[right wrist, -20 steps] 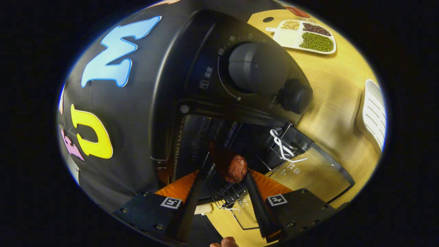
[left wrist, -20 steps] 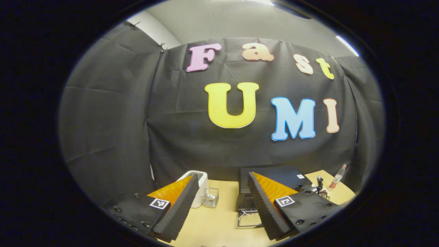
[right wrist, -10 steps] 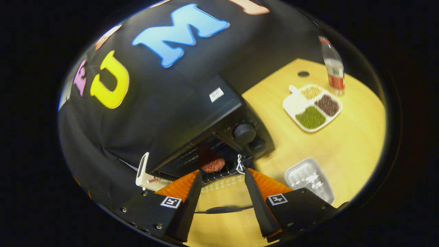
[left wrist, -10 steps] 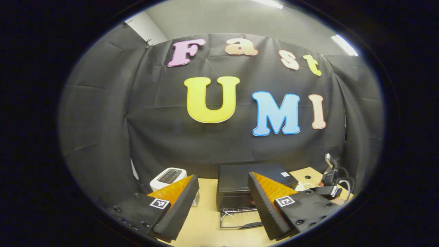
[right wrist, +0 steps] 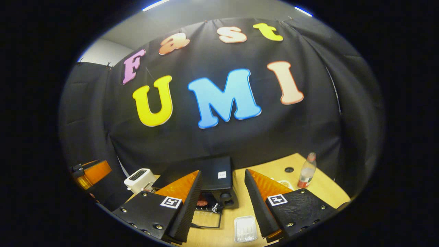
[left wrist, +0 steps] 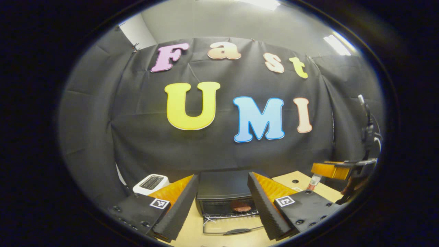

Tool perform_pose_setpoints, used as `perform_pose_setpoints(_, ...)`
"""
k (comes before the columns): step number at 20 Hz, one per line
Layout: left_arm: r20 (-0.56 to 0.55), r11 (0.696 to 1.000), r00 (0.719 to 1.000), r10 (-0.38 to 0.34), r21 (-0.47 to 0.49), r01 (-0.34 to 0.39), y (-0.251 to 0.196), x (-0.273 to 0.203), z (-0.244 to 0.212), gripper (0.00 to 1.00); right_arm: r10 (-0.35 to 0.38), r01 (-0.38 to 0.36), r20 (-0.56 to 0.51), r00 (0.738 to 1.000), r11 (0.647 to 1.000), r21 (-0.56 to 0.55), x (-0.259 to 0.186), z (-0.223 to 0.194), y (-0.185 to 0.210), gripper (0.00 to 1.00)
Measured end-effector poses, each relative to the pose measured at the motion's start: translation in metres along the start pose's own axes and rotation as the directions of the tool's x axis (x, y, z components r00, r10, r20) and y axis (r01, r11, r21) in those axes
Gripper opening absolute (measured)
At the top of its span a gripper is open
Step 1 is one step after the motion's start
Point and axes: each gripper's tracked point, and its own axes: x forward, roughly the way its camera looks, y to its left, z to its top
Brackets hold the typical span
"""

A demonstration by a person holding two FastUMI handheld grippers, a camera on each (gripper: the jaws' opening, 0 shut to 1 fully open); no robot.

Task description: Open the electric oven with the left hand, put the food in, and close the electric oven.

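Black oven (left wrist: 223, 192) door down | both tongs (left wrist: 222, 206) (right wrist: 222, 202) raised (spread, empty)

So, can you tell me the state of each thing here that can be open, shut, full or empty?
Electric oven: open, door folded down flat.
Meat patty: inside the oven, lying on the wire rack.
White tray: empty, on the table in front of the oven.
Bottle: upright, capped.
Toaster: slots empty.
Left gripper: open, holding nothing.
Right gripper: open, holding nothing.
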Motion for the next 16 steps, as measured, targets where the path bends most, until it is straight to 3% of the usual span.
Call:
perform_pose_setpoints(4,0.010,1.000,1.000,-0.020,-0.002,0.020,-0.020,0.005,0.002,0.97,-0.008,0.025,0.144,0.990,0.993,-0.119,-0.023,0.050,-0.004,0.82)
perform_pose_setpoints(5,0.004,1.000,1.000,-0.025,-0.002,0.025,-0.024,0.006,0.000,0.98,-0.016,0.037,0.163,0.986,0.991,-0.130,-0.028,0.058,-0.006,0.98)
perform_pose_setpoints(11,-0.059,0.999,0.997,-0.049,0.004,0.049,-0.045,0.014,-0.026,0.97,-0.015,0.059,0.243,0.970,0.983,-0.172,-0.042,0.090,-0.006,0.98)
perform_pose_setpoints(14,-0.159,0.997,0.984,-0.077,-0.019,0.075,-0.056,0.019,-0.063,0.96,-0.024,0.058,0.223,0.974,0.987,-0.147,-0.040,0.089,-0.012,0.98)
perform_pose_setpoints(15,-0.201,0.996,0.975,-0.089,-0.036,0.084,-0.060,0.020,-0.078,0.96,-0.027,0.059,0.219,0.975,0.988,-0.144,-0.039,0.087,-0.015,0.92)
perform_pose_setpoints(16,-0.236,0.995,0.967,-0.092,-0.046,0.083,-0.060,0.020,-0.090,0.96,-0.029,0.060,0.213,0.977,0.988,-0.141,-0.038,0.085,-0.018,0.92)
